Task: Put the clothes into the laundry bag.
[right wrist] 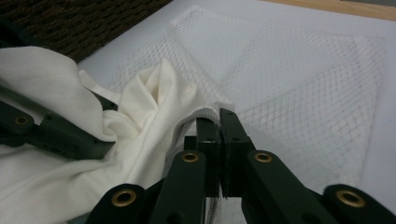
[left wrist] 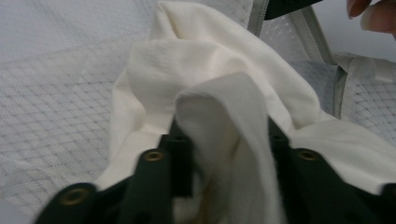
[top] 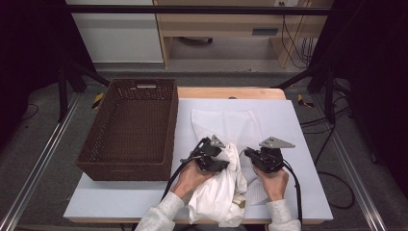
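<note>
Both pieces look light and limp: left gripper (top: 210,155) clamps a fold of the cream garment (top: 219,192), right gripper (right wrist: 219,122) pinches shut on the mesh bag's (right wrist: 299,79) near rim, the sensible hold.

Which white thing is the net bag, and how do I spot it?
Find the brown basket; to its right, on the white table, lies the mesh bag, flat. Unlike the creamy cloth bunched beside it, it is see-through netting with a criss-cross pattern.

Your table (top: 308,192) carries a white sheet; the brown basket (top: 130,130) sits on its left, the mesh bag (top: 226,122) mid-right, the white cloth (top: 219,192) at its near edge.
</note>
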